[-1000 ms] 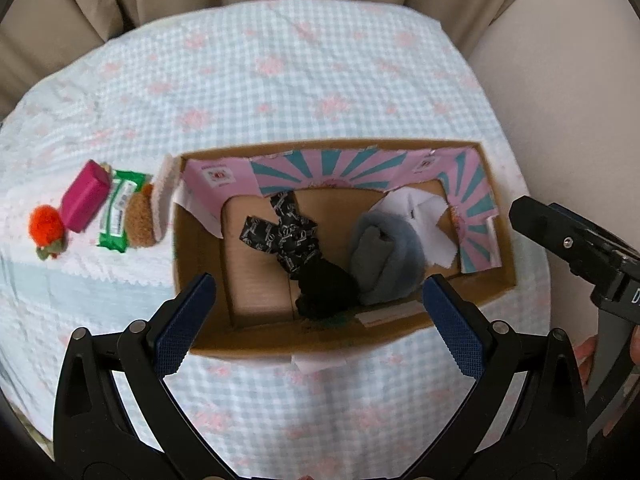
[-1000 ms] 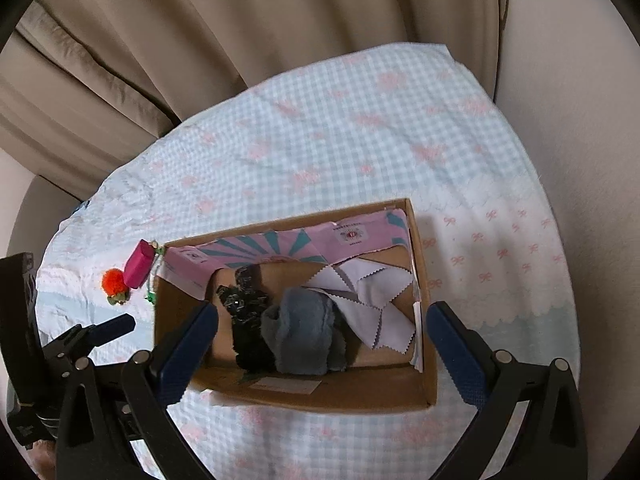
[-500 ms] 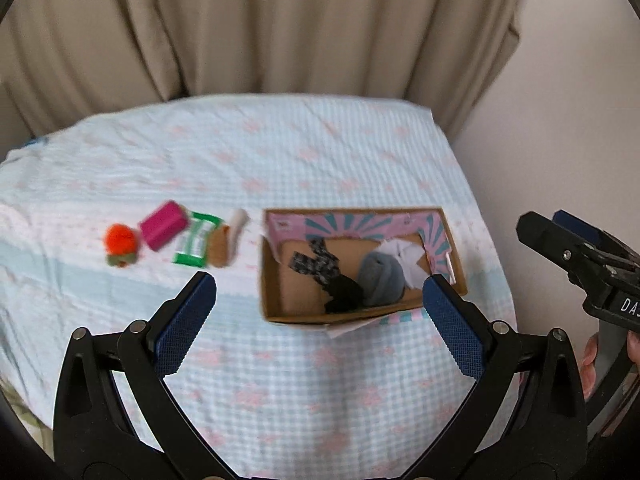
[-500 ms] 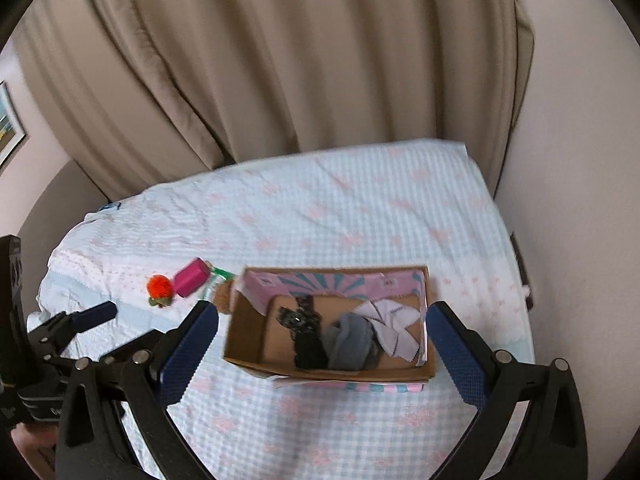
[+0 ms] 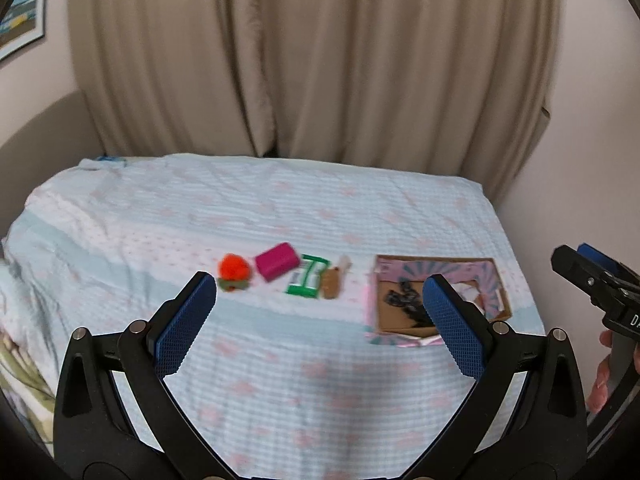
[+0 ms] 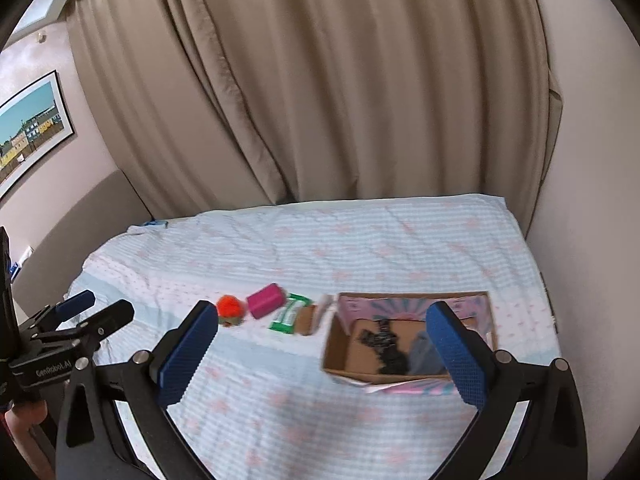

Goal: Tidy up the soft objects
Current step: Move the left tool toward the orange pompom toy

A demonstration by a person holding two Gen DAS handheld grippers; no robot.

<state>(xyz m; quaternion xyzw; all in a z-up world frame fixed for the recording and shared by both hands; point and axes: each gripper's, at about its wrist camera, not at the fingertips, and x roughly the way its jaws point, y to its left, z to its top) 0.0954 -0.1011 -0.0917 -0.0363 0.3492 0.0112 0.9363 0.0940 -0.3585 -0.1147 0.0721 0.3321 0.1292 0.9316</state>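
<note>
A cardboard box (image 5: 376,312) with a pink and teal lining sits on the bed at the right; it also shows in the right wrist view (image 6: 334,350). It holds a black patterned cloth (image 6: 380,338), a grey soft item (image 6: 422,354) and a white cloth (image 5: 476,294). My left gripper (image 5: 320,292) is open and empty, high above and well back from the bed. My right gripper (image 6: 322,320) is open and empty, also far back.
Left of the box lie an orange pompom (image 5: 233,268), a magenta block (image 5: 278,260), a green packet (image 5: 307,280) and a brown brush (image 5: 334,280) in a row. Beige curtains (image 5: 320,60) hang behind the bed. A wall stands at the right.
Both grippers have pulled up and back from right over the box, so the whole bed and curtains show. Objects have not moved.
</note>
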